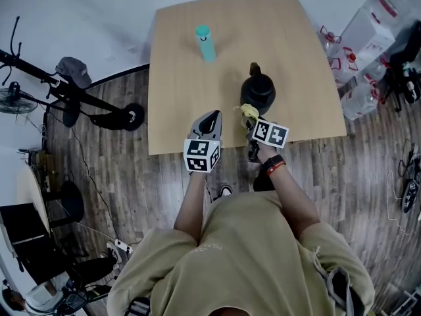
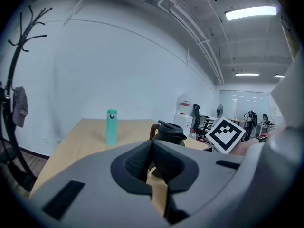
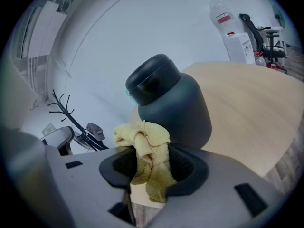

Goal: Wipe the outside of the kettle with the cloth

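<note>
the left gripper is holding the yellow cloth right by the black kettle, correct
No, it is the right gripper that holds the yellow cloth by the black kettle, as the right gripper view shows. The left gripper is shut, empty.

Khaki short-sleeved T-shirt [image 1: 243,262], faint chest print; black wristband [image 1: 272,162], probably a watch, edged red. Left gripper [image 1: 210,116] and right gripper [image 1: 250,118] grey, black pads [image 2: 137,160], checkered cubes [image 1: 201,155].

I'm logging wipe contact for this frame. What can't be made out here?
- Whether the yellow cloth touches the black kettle: right gripper view, cloth covers that spot; head view, too small.
- Kettle's base: left gripper view, hidden by the grey body of the left gripper.
- Teal bottle: right gripper view, almost all behind the kettle.
</note>
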